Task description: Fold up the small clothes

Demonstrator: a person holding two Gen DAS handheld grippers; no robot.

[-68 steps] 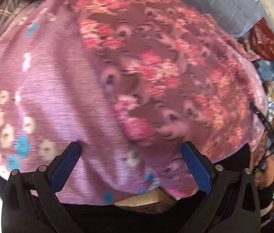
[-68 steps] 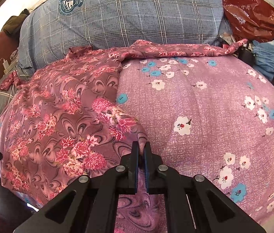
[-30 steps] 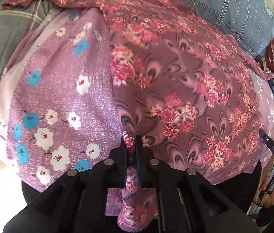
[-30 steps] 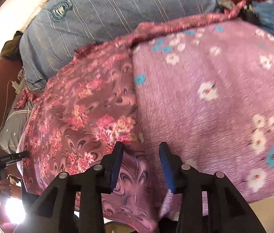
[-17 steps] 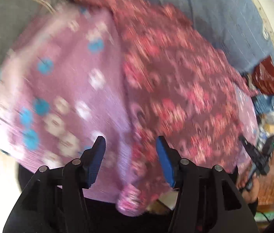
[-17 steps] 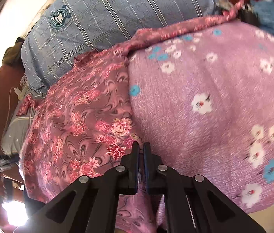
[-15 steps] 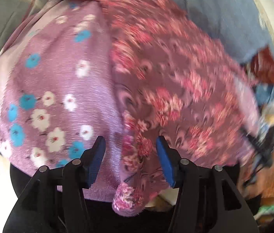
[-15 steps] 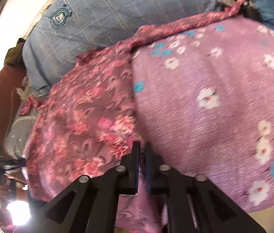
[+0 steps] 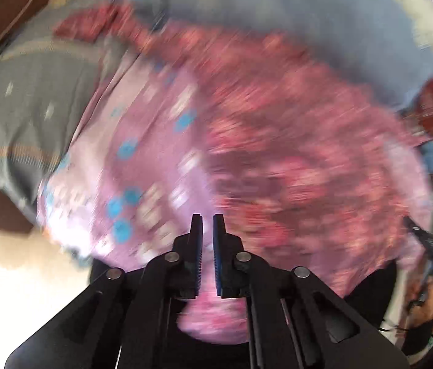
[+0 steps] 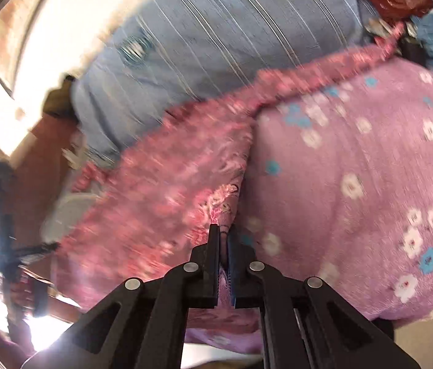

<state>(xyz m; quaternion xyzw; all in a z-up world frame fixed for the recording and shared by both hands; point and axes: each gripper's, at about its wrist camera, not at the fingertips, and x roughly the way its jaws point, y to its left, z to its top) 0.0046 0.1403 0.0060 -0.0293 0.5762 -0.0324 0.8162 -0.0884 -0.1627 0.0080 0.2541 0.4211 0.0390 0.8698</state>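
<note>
A: Where is the floral garment (image 10: 170,184)?
B: Spread on the purple flowered cloth (image 10: 354,160), before the blue pillow (image 10: 216,30); the right gripper (image 10: 223,240) pinches its edge, jaws shut.
A: And the left gripper (image 9: 207,230)?
B: Jaws just closed to a slit, pink cloth showing between; its blurred view alone shows grey bedding (image 9: 32,107).

floral garment (image 10: 161,184): 1 | flowered purple cloth (image 10: 354,184): 1 | blue checked pillow (image 10: 216,40): 1
</note>
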